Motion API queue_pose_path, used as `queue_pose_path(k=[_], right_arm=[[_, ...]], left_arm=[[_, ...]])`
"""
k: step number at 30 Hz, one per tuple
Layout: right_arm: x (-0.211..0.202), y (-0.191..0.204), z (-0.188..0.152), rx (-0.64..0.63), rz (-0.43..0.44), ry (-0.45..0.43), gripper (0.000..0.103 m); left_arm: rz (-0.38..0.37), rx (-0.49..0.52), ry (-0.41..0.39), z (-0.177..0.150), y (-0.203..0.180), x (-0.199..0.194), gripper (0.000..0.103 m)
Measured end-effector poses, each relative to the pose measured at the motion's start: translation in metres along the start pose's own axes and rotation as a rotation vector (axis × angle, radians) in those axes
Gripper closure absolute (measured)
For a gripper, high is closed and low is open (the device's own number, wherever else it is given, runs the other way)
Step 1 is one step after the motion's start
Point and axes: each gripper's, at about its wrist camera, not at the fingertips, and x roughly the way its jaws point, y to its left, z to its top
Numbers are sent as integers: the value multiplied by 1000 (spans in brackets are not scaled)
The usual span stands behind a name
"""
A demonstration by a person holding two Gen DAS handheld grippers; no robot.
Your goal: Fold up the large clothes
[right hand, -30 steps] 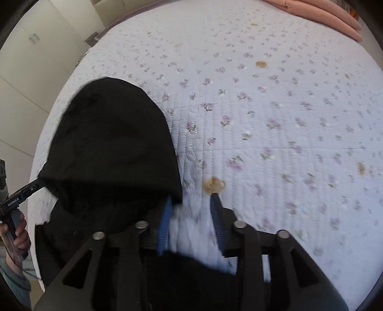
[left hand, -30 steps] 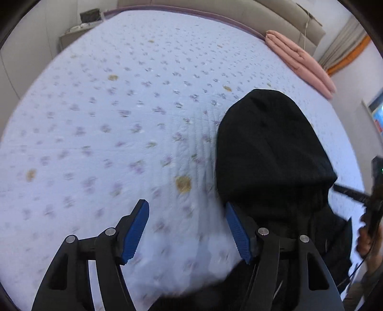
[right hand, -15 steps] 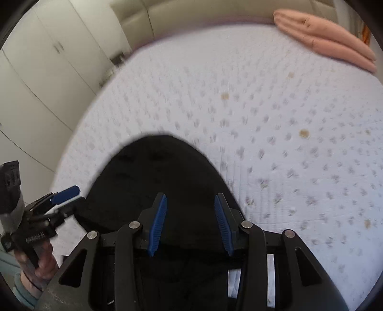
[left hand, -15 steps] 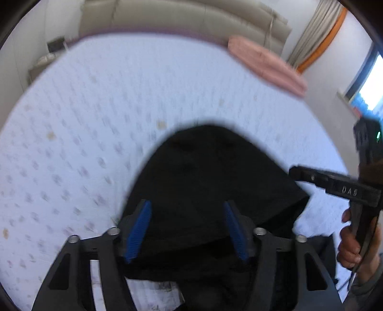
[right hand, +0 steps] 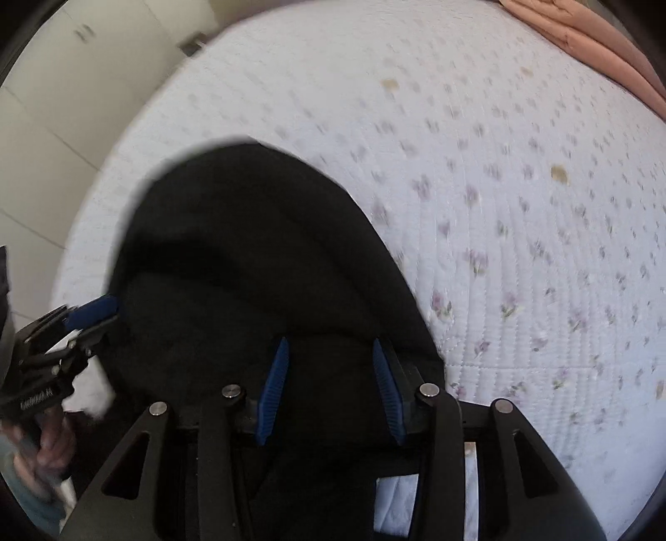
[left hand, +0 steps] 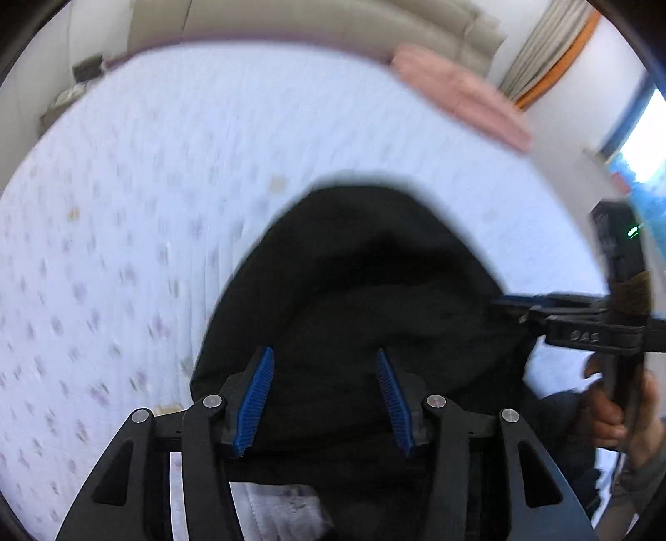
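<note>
A black hooded garment (left hand: 374,291) lies on the floral bedspread, hood pointing away; it also fills the lower left of the right wrist view (right hand: 249,270). My left gripper (left hand: 324,395) is open, its blue pads hovering over the hood's near part, empty. My right gripper (right hand: 329,383) is open over the hood's right side, empty. The right gripper also shows in the left wrist view (left hand: 512,304) at the hood's right edge, and the left gripper shows in the right wrist view (right hand: 89,312) at the hood's left edge.
The white floral bedspread (right hand: 520,208) spreads far beyond the garment. Folded pink bedding (left hand: 458,100) lies at the far right by a beige headboard (left hand: 312,21). White wardrobe doors (right hand: 54,104) stand left of the bed. A curtain and window (left hand: 637,145) are at right.
Both grippers have swung from either side of the garment to over the hood. The right gripper has opened wider. The views are motion-blurred.
</note>
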Motion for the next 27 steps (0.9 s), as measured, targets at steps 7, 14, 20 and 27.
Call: queue_pose_path(k=[7,14,20,27], right_arm=[[-20,-1,35,47,25,-133,57],[63,0,60,43,-44,16,57],[55,-6,55,7,7,-4,56],[-15,-73,9,89,182,-45,39]], left_arm=[[48,-23,-3,38,2,23,49],[125,-8,96,21,7,81,49],[114,3,74,24,4,72,48],[118,23,-36,32,19,9,29]])
